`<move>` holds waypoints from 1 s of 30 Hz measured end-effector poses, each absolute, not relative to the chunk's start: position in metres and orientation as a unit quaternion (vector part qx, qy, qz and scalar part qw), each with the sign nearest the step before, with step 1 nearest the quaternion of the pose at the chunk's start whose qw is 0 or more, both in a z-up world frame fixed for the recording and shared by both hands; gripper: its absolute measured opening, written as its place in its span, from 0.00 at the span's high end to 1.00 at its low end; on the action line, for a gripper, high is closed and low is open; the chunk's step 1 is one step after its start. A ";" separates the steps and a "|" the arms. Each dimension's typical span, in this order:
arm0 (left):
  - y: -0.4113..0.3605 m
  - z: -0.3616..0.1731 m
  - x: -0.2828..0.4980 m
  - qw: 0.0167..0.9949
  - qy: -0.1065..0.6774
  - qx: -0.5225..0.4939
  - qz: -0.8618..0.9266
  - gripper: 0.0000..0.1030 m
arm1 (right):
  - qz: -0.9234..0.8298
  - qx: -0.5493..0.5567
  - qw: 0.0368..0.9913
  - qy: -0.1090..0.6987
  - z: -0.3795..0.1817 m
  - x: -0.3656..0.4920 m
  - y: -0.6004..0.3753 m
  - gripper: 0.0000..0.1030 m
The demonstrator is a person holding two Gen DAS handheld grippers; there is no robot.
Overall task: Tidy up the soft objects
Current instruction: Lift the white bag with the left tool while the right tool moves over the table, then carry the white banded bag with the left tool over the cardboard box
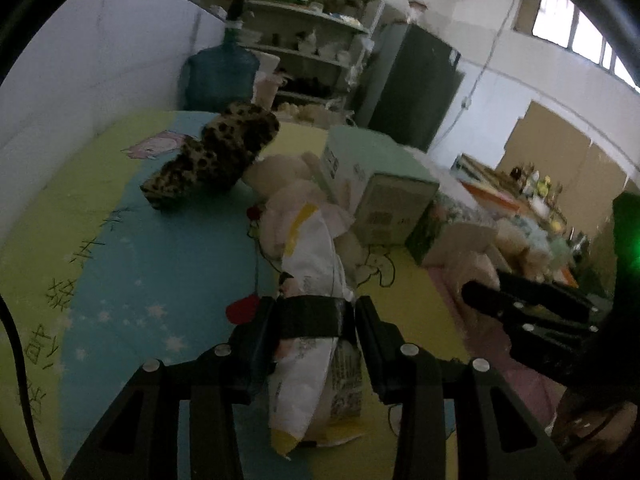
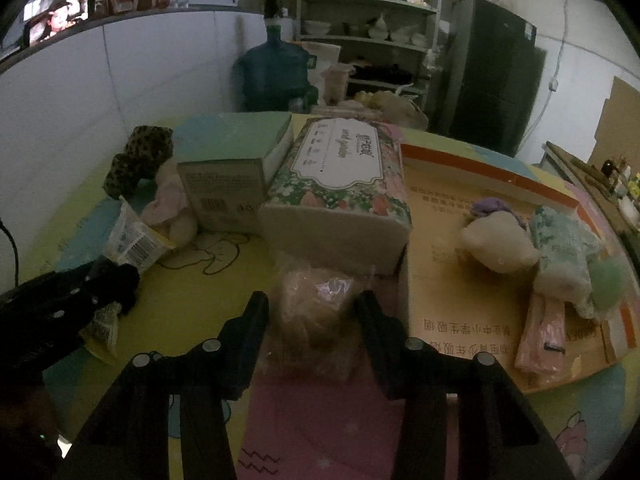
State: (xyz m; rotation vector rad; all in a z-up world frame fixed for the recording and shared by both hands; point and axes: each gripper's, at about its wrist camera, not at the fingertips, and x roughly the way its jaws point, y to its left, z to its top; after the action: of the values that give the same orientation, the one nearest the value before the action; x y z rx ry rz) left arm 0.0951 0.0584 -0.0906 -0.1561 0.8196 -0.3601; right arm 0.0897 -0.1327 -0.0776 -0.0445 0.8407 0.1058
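Two grippers: both clamped on soft packets above a cartoon-print play mat.
Left gripper: jaws closed around the middle of a crinkly white-and-yellow packet, pinched to a waist where the pads meet.
Left packet position: held over the mat, far end pointing toward a pale plush toy and a leopard-print slipper.
Right gripper: jaws pressed on both sides of a clear bag of tan fluffy stuff.
Right bag position: just in front of a floral tissue pack, beside the near edge of a flat cardboard tray.
Tray contents: cream plush ball, mint-patterned soft pack, pink packet.
Likely feel, left packet: light, limp, slick film; floppy ends, so mid-body pinch probably steadiest.
Likely feel, right bag: very light, squashy, slippery plastic; firm hold across the widest part, gentle enough to avoid bursting.
Also near: mint carton, stiff, probably not part of the sorting.
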 end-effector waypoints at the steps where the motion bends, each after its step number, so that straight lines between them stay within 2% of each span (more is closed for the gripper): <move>1: 0.055 -0.092 0.096 0.897 0.403 -0.063 -0.169 0.59 | 0.054 -0.020 0.911 0.408 -0.077 0.089 -0.132 0.55; 3: 0.046 -0.091 0.095 0.900 0.402 -0.036 -0.166 0.55 | 0.061 -0.015 0.912 0.406 -0.077 0.088 -0.132 0.55; 6: 0.041 -0.091 0.095 0.901 0.402 -0.021 -0.163 0.54 | 0.076 -0.002 0.911 0.404 -0.076 0.086 -0.134 0.55; 8: 0.044 -0.090 0.094 0.902 0.400 -0.028 -0.161 0.60 | 0.086 0.007 0.912 0.402 -0.075 0.085 -0.135 0.55; 10: 0.049 -0.090 0.094 0.900 0.399 -0.047 -0.167 0.61 | 0.094 0.014 0.912 0.398 -0.073 0.082 -0.136 0.55; 17: 0.062 -0.087 0.090 0.903 0.388 -0.092 -0.161 0.62 | 0.121 0.034 0.916 0.382 -0.065 0.074 -0.143 0.55; 30: 0.031 -0.048 0.076 0.918 0.345 -0.080 -0.180 0.62 | 0.134 0.058 0.926 0.347 -0.045 0.060 -0.167 0.55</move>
State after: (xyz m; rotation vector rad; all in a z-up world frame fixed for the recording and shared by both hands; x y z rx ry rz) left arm 0.0757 0.0315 -0.0476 -0.1650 0.7088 -0.3692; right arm 0.0599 -0.1671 -0.0446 0.1198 0.7117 0.2753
